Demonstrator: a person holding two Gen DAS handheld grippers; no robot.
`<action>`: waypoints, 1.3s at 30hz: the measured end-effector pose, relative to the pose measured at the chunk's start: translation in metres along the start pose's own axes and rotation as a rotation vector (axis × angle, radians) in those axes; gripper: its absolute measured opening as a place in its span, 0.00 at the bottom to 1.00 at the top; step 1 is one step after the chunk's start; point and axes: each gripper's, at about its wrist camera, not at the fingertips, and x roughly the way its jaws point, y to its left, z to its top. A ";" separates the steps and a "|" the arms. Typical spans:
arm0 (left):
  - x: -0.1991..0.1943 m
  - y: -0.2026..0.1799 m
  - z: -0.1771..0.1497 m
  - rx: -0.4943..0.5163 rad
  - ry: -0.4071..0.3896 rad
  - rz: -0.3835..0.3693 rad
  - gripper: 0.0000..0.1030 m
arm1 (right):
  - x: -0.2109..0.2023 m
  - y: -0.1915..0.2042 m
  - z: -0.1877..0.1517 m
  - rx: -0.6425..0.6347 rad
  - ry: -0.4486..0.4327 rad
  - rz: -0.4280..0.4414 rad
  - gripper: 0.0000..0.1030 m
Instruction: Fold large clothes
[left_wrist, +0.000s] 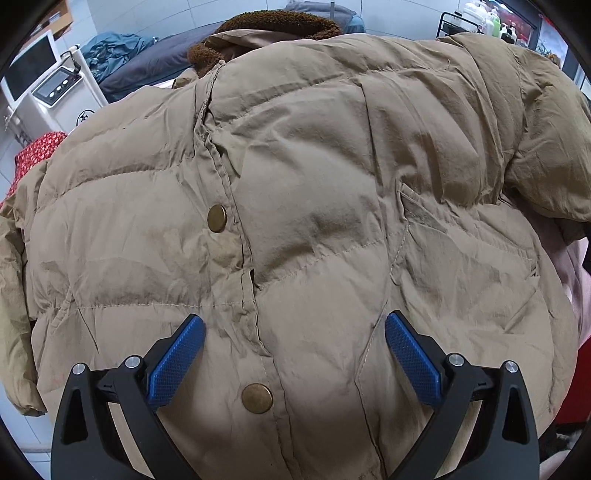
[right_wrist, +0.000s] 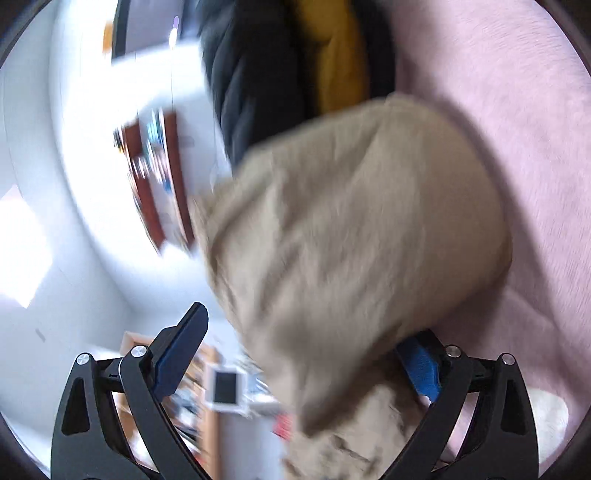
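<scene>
A large tan puffer jacket (left_wrist: 314, 206) with brass snap buttons (left_wrist: 217, 218) and a brown fleece collar (left_wrist: 273, 22) lies front up and fills the left wrist view. My left gripper (left_wrist: 293, 325) hovers open just above its lower front, one blue pad on each side of the placket. In the blurred right wrist view, a tan part of the jacket (right_wrist: 351, 236) lies between the open jaws of my right gripper (right_wrist: 303, 332) and covers the tip of the right finger (right_wrist: 421, 365). The fingers are wide apart and do not pinch it.
A pink cover (right_wrist: 517, 110) lies under the jacket. Dark and yellow clothes (right_wrist: 295, 66) are piled beyond it. A dark grey garment (left_wrist: 147, 66), a teal one (left_wrist: 110, 44), a red patterned cloth (left_wrist: 37, 151) and a white machine (left_wrist: 48, 88) stand at the left.
</scene>
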 end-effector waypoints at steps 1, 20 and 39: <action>0.000 0.000 -0.001 0.000 0.000 0.000 0.94 | -0.001 -0.002 0.005 0.024 -0.007 -0.006 0.92; -0.005 0.004 -0.007 0.032 -0.025 -0.049 0.94 | -0.038 0.152 0.045 -0.546 -0.100 -0.196 0.09; -0.047 0.102 -0.001 -0.311 -0.147 0.095 0.94 | 0.212 0.255 -0.232 -1.454 0.501 -0.131 0.09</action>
